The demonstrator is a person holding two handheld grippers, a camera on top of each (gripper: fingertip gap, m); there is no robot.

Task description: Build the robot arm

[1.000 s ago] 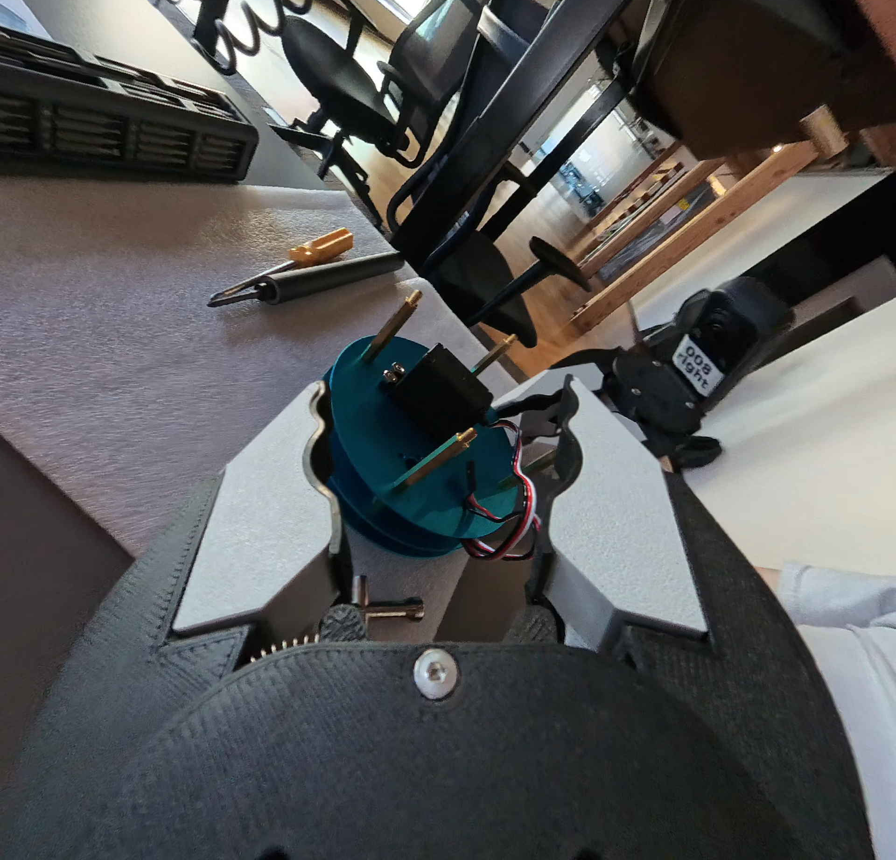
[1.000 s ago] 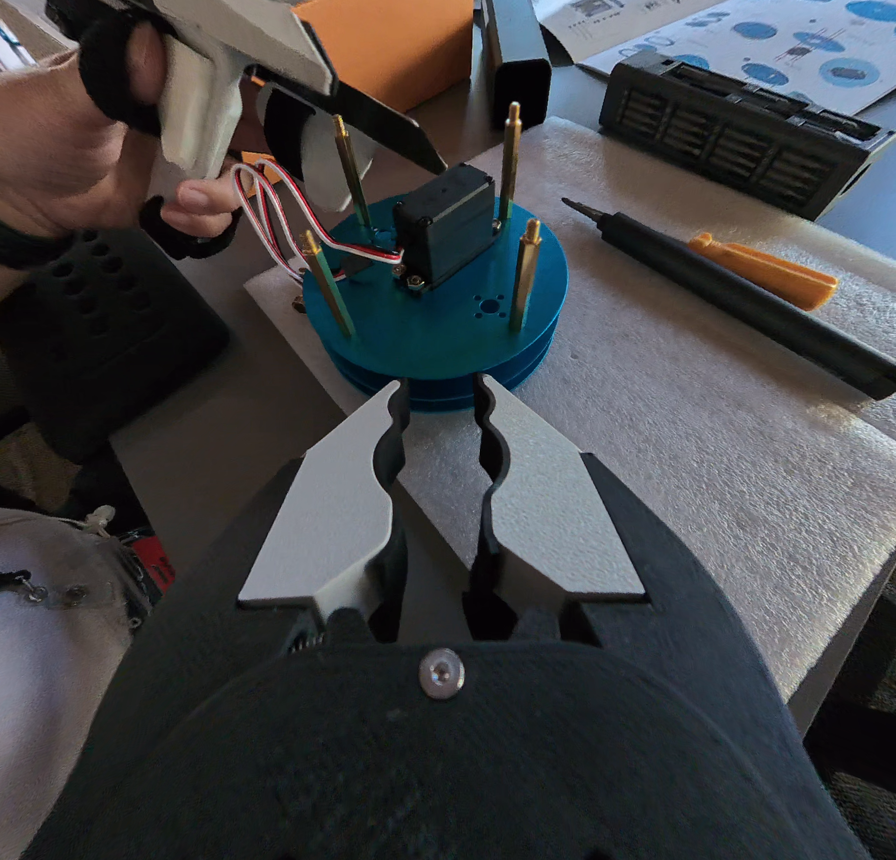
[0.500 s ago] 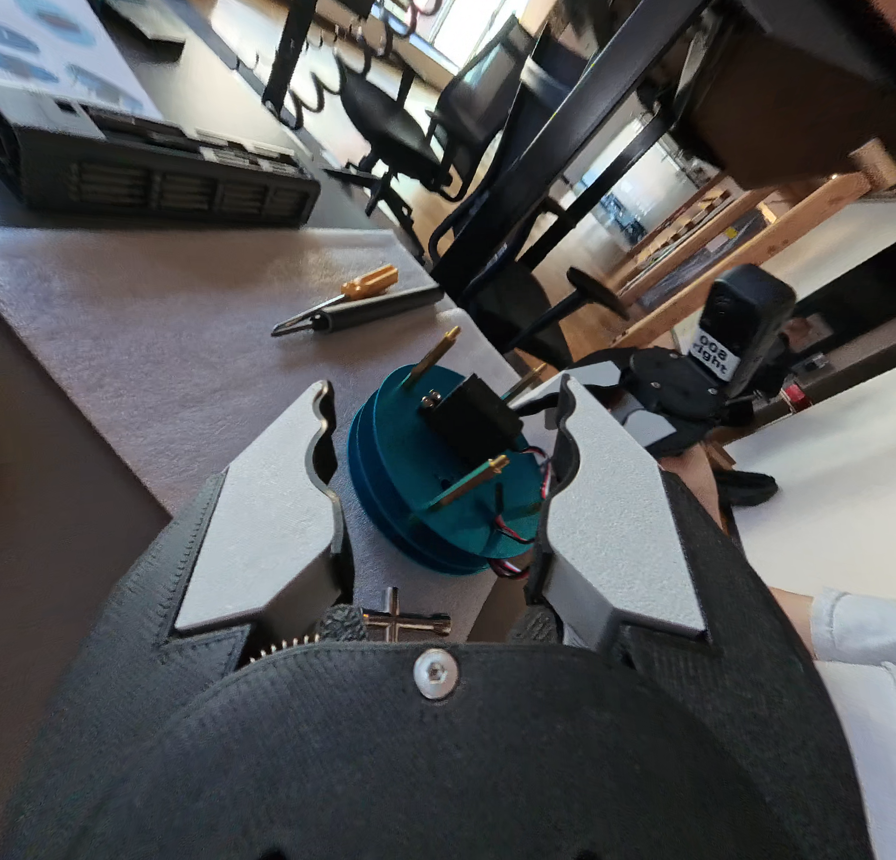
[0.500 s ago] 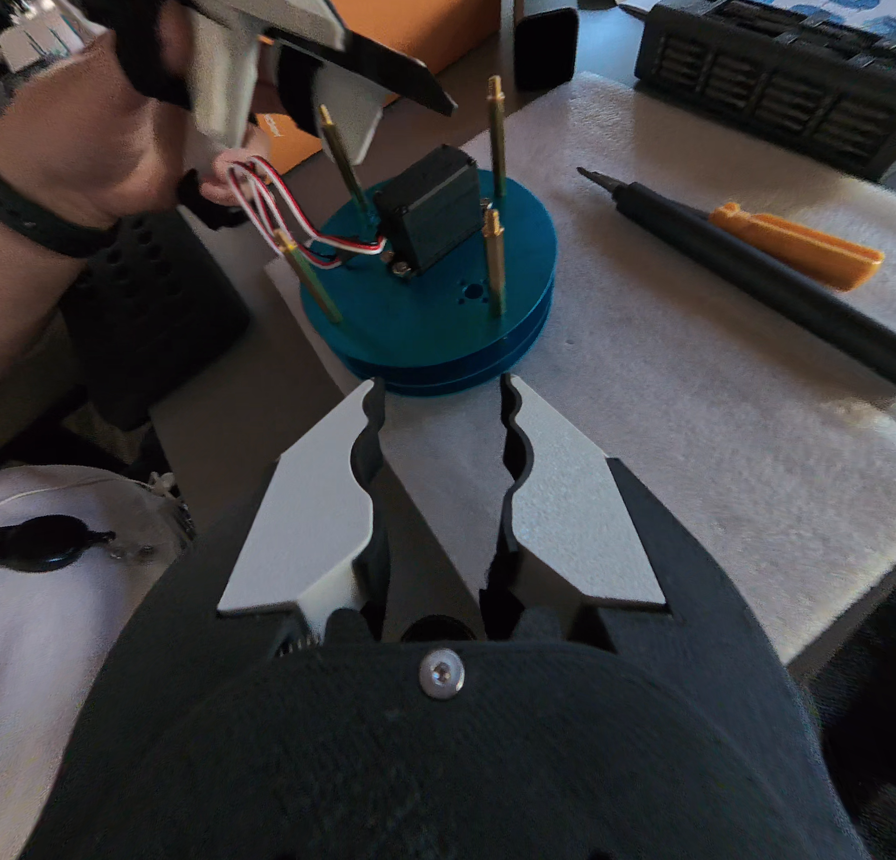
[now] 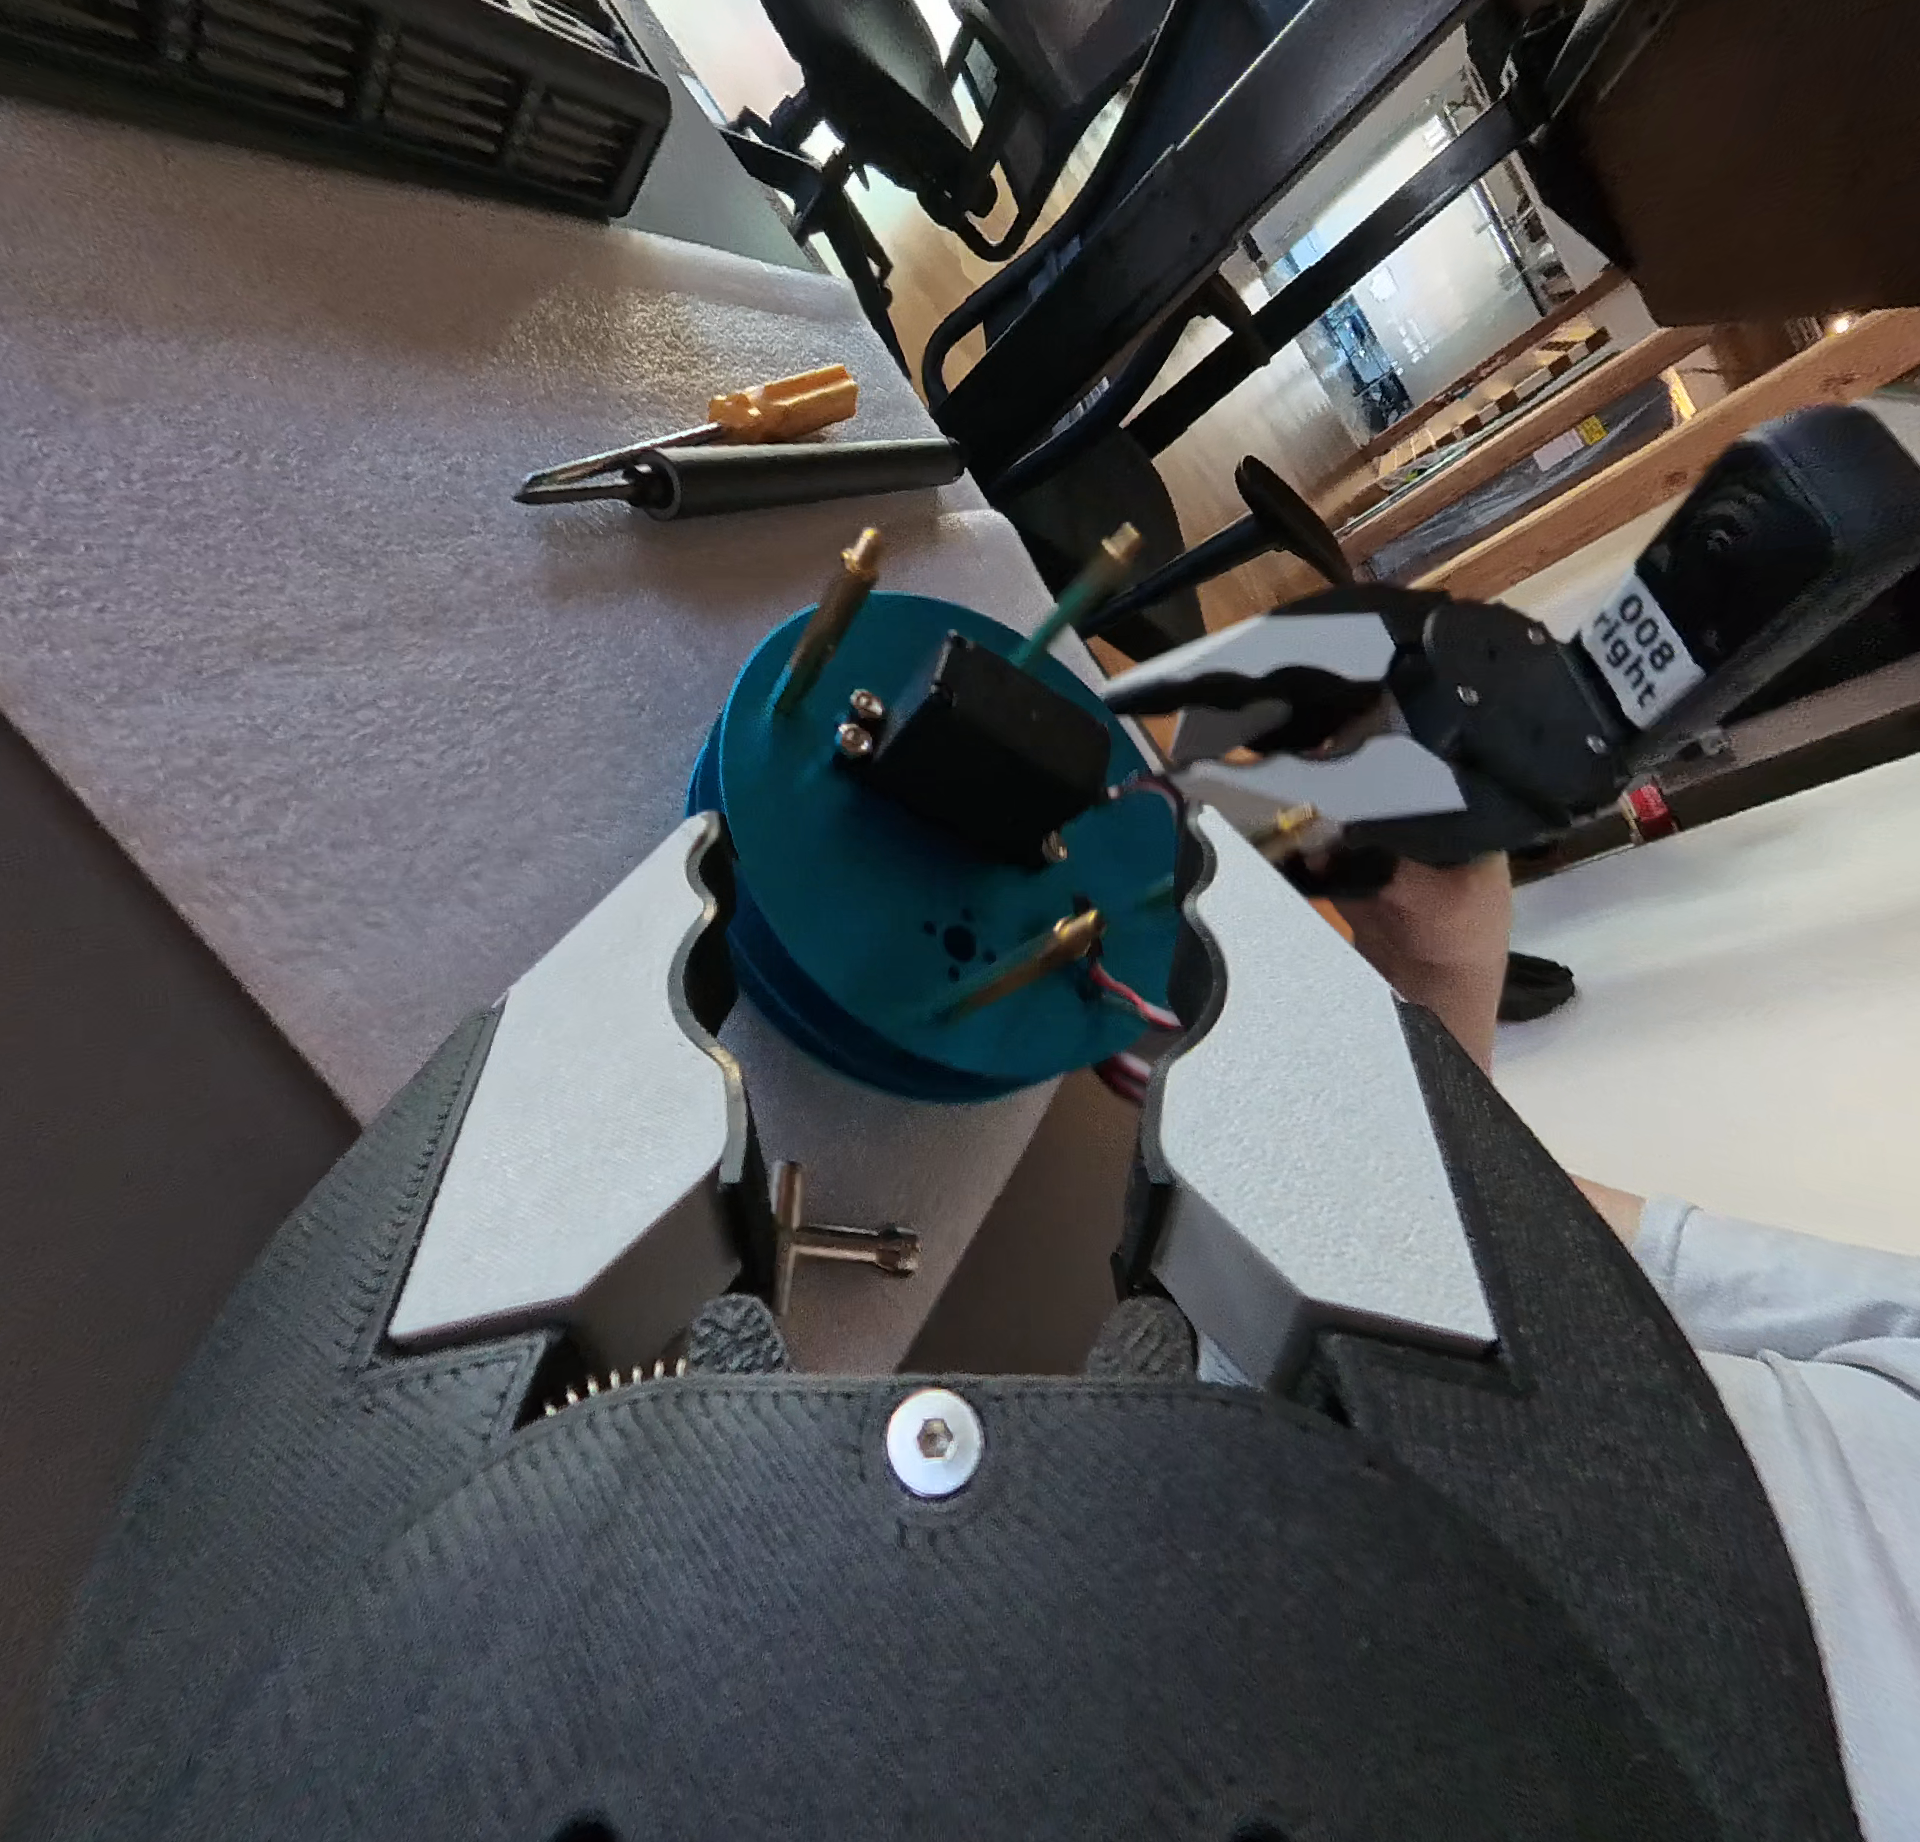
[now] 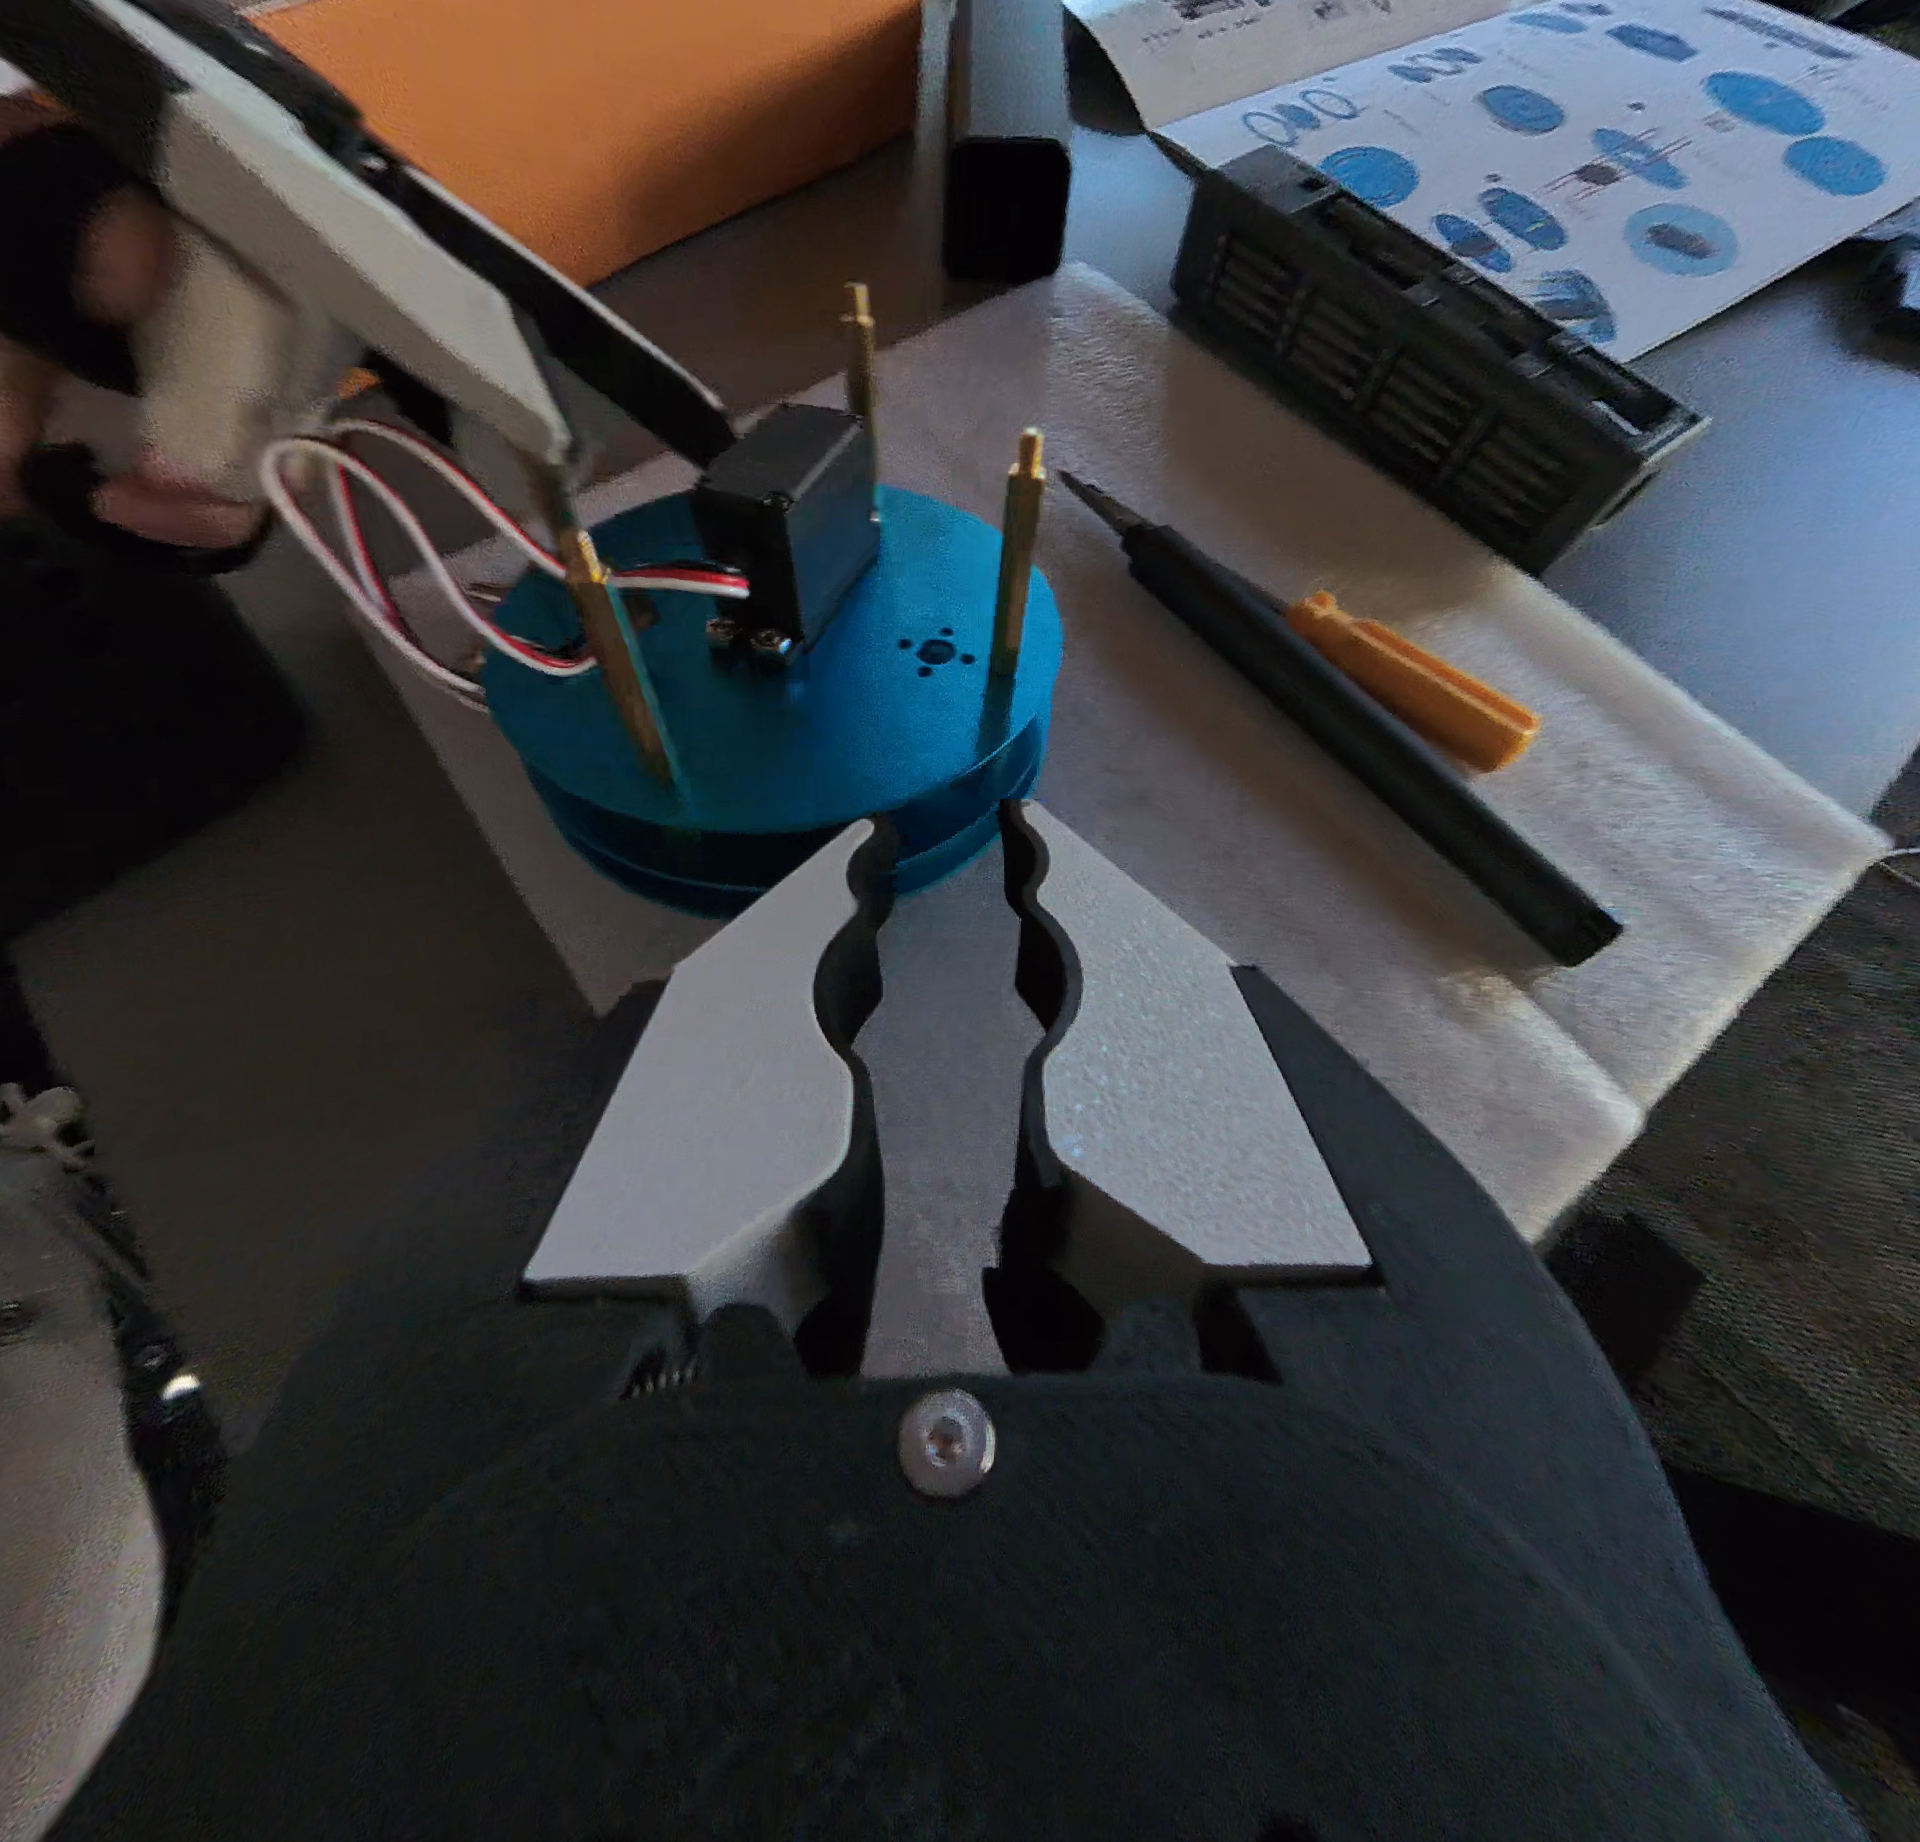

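A blue round disc assembly (image 5: pixel 914 961) stands on a white foam mat (image 5: pixel 312 566). It carries a black servo (image 5: pixel 987 743), brass standoffs and red, white and black wires. My left gripper (image 5: pixel 951 836) is open, one fingertip on each side of the disc and close to its rim. In the right wrist view the left gripper (image 6: pixel 644 442) hangs over the disc's (image 6: pixel 831 712) far left side, among the standoffs. My right gripper (image 6: pixel 945 826) is open by a narrow gap, its tips at the disc's near rim. It also shows in the left wrist view (image 5: pixel 1174 732).
A black screwdriver (image 6: pixel 1351 712) and an orange tool (image 6: pixel 1413 680) lie on the mat (image 6: pixel 1351 909), right of the disc. A black bit case (image 6: pixel 1434 358), a printed sheet (image 6: pixel 1558 78), an orange box (image 6: pixel 603 109) and a black tube (image 6: pixel 1003 99) lie behind. A small metal cross key (image 5: pixel 831 1242) lies near my left gripper. About 9 cm separates my left fingertips from my right.
My right gripper has come up to the disc's rim and its jaws have narrowed. My left gripper has moved in closer around the disc.
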